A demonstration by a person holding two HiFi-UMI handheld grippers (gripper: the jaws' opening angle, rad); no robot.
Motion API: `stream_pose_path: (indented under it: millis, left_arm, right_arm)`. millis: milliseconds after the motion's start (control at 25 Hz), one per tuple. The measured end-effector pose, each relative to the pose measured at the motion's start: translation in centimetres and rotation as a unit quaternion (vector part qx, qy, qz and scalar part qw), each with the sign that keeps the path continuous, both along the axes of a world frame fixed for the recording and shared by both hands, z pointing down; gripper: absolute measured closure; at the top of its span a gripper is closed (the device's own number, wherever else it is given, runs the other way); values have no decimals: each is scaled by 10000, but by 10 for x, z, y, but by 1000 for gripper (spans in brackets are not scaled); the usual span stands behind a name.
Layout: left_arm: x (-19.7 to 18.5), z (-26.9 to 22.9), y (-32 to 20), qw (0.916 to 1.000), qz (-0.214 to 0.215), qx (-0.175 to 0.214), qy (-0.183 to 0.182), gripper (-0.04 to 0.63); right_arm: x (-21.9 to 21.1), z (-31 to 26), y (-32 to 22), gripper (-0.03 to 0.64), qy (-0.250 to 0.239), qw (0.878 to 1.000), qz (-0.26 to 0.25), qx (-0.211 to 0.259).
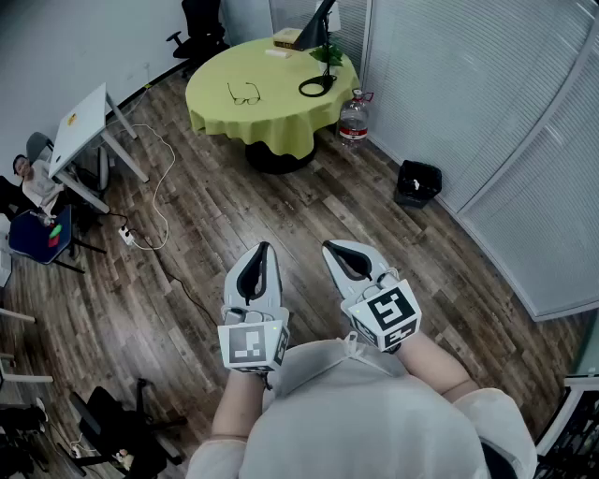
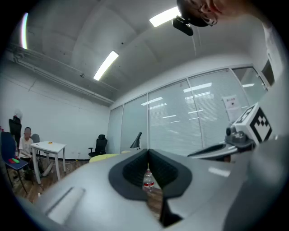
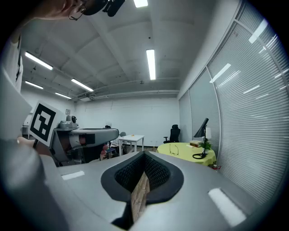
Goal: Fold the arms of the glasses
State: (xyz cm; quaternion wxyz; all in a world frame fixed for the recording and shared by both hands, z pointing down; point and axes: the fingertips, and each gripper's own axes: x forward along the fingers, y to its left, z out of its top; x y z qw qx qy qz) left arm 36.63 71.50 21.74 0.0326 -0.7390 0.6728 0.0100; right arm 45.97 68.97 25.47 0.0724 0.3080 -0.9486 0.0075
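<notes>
Two sets of fingers are kept pressed together and empty, those of the left gripper (image 1: 261, 246) and the right gripper (image 1: 329, 245), above a wood-plank floor (image 1: 309, 210). Far ahead of the fingertips, the glasses (image 1: 243, 94) are seen on a yellow-clothed round table (image 1: 281, 117). A clear bottle (image 1: 353, 120) is stood beside it. A black bin (image 1: 418, 183) is set ahead-right of the right fingers, its contents not discernible.

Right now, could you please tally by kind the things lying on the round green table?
Glasses: 1
Black lamp: 1
Book stack: 1
Small plant: 1
Small pale item, too small to identify: 1
Total: 5
</notes>
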Motion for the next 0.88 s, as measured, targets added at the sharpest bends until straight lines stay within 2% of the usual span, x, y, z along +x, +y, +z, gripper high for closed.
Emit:
stream_pose_path:
  millis: [680, 880]
  left_arm:
    - [14, 18, -32, 9997, 57, -233, 26, 589]
    - [1, 27, -45, 9994, 14, -338, -54, 589]
  right_arm:
    - [9, 14, -32, 618, -102, 9997, 17, -230]
    - [-6, 23, -49, 618, -105, 9992, -84, -367]
